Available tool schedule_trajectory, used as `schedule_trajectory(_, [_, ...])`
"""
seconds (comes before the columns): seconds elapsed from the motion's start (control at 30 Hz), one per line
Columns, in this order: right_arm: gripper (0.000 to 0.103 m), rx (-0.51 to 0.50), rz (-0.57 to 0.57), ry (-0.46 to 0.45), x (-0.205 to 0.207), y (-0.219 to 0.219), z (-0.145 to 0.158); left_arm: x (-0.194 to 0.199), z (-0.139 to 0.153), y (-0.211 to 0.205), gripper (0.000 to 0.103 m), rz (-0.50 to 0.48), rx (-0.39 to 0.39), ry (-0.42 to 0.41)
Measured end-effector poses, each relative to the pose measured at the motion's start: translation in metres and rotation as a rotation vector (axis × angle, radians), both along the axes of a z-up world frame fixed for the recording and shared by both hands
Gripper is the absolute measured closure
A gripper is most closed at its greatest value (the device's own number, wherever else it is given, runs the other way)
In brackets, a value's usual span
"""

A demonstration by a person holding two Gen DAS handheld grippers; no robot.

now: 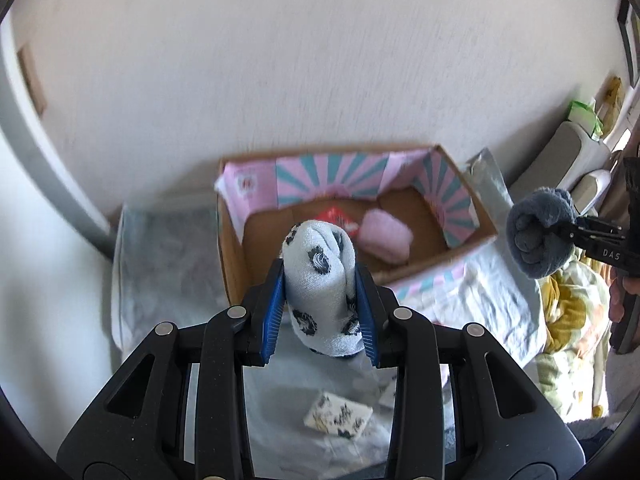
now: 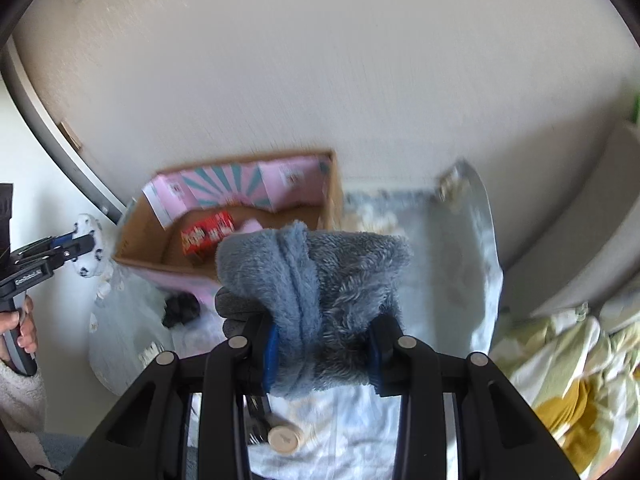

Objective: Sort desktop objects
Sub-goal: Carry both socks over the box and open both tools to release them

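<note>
— Filled the lower half of the left wrist view: left gripper [image 1: 320,300], jaws pinched on a spotted sock roll [image 1: 320,276], stood upright between the blue pads.

— And past the tips?

— Sat dead ahead at centre frame: cardboard box [image 1: 234,264], open-topped, just beyond the roll. Held a pink roll [image 1: 386,240] and a red packet [image 1: 336,218] on its floor.

— Same on the other side?

— Showed the right gripper [image 2: 322,344] clamped on a grey fluffy sock [image 2: 320,280], bulged wide across the jaws at lower centre. Placed the box up and left of centre in that view, so off to the left of those tips, not in line with them.

— Nearer hand, then?

— Looked to be the left. Seemed to need only a short push forward and a release over the opening. Would have asked a leftward swing of the right first.
</note>
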State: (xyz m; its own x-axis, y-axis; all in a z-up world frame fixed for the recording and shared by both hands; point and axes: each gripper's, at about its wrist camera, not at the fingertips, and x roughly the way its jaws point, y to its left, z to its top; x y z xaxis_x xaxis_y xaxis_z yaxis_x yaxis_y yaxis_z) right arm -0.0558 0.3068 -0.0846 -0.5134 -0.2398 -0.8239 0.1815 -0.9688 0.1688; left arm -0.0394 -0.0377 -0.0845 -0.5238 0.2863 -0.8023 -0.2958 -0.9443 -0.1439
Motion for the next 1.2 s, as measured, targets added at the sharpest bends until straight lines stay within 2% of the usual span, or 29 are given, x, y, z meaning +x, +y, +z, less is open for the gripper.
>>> schedule_trajectory(0.2, [0.071, 0.001, 0.072, 0.038, -0.033, -0.032, 0.018, -0.03, 0.015, 0.018, 0.073, -0.043, -0.008, 0.028])
schedule_trajectory(0.4, [0.071, -0.01, 0.15, 0.001, -0.066, -0.072, 0.009, -0.062, 0.011, 0.035, 0.073, -0.081, -0.016, 0.001])
schedule_trajectory(0.6, [0.071, -0.005, 0.206, -0.068, -0.092, -0.102, -0.01, -0.092, -0.011, 0.045, 0.073, -0.107, -0.035, -0.057])
schedule_trajectory(0.8, [0.071, 0.005, 0.225, -0.14, -0.11, -0.118, -0.042, -0.113, -0.048, 0.054, 0.073, -0.096, -0.081, -0.115])
schedule_trajectory(0.87, [0.071, -0.003, 0.222, -0.162, -0.114, -0.12, -0.05, -0.116, -0.057, 0.055, 0.073, -0.094, -0.068, -0.134])
schedule_trajectory(1.2, [0.071, -0.018, 0.207, -0.213, -0.123, -0.12, -0.069, -0.124, -0.072, 0.059, 0.073, -0.113, -0.094, -0.152])
